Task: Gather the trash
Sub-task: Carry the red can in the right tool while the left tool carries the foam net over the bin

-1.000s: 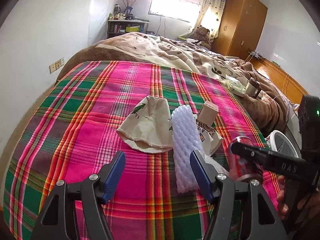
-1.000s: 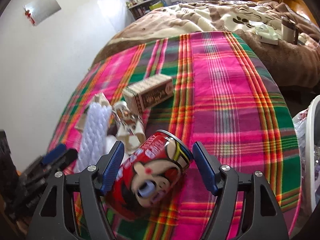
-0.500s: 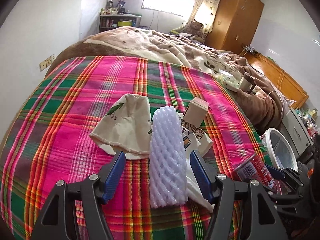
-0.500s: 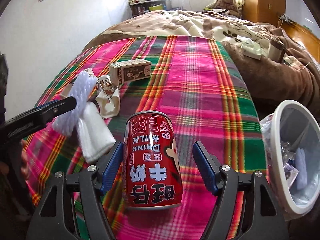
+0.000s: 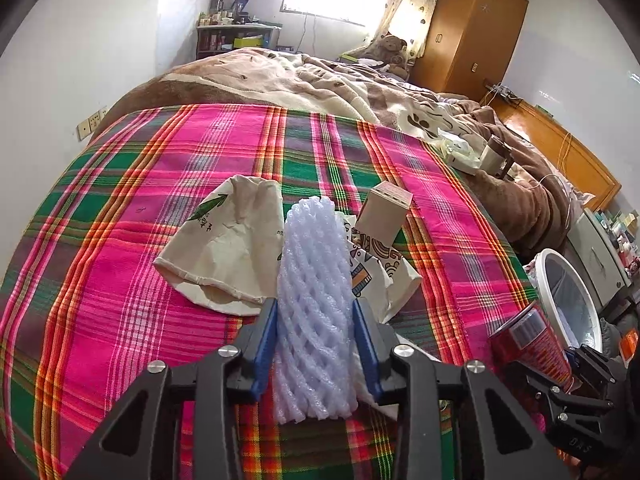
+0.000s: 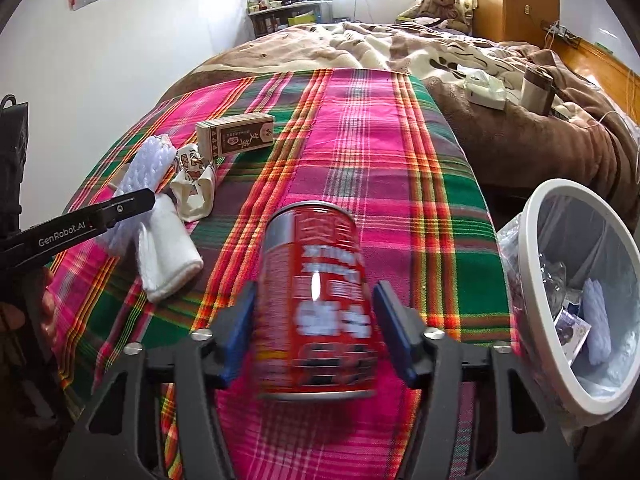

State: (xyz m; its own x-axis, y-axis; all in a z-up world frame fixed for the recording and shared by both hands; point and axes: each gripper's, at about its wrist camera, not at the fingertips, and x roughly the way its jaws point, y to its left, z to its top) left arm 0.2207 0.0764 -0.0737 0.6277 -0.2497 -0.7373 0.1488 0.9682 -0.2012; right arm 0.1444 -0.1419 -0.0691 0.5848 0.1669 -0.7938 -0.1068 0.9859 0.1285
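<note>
On the plaid bedspread [image 5: 120, 280]: left gripper [image 5: 316, 340] jaws closing, pads pressing foam fruit net [image 5: 312, 300]; right gripper [image 6: 316, 328] jaws closing around red milk-drink can [image 6: 316, 304], apparently for transfer to the white bin [image 6: 536, 240] alongside.

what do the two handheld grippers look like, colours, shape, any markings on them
Both the left gripper and the right gripper are matte black frames with triangular cut-outs, silver round screws at the joints, and two flat blue pads as fingers. Seen from the right wrist view, the left one's side reads "GenRobot.AI" in white; the right one's side shows embossed "DAS". No cables or sleeves visible.
</note>
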